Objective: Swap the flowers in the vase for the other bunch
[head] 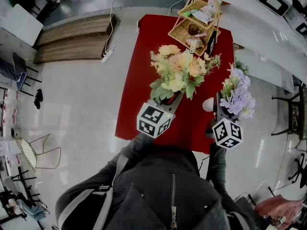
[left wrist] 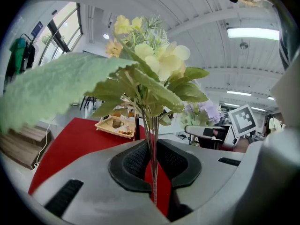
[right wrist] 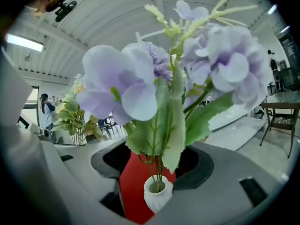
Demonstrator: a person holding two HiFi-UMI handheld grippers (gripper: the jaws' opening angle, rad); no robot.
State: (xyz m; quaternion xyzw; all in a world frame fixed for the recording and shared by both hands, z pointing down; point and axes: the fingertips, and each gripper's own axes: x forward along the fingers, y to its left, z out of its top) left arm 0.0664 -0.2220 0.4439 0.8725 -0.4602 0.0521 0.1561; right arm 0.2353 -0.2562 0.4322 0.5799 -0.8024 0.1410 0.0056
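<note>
A yellow and orange flower bunch [head: 180, 71] hangs over the red table [head: 146, 56], its thin stems [left wrist: 151, 144] pinched between the pads of my left gripper [head: 175, 99], which is shut on them. A purple flower bunch [head: 237, 92] stands in a small white ribbed vase [head: 208, 104] near the table's right front edge. In the right gripper view the vase [right wrist: 157, 193] and the purple bunch [right wrist: 187, 74] sit between the pads of my right gripper [right wrist: 157, 163]. Its jaws stand wide and touch neither the stems nor the vase.
A two-tier wicker basket [head: 194, 20] with small items stands at the far end of the table. A wooden platform [head: 72, 37] lies on the floor to the left, a wire chair [head: 36, 150] nearer left. A white counter [head: 268, 37] runs along the right.
</note>
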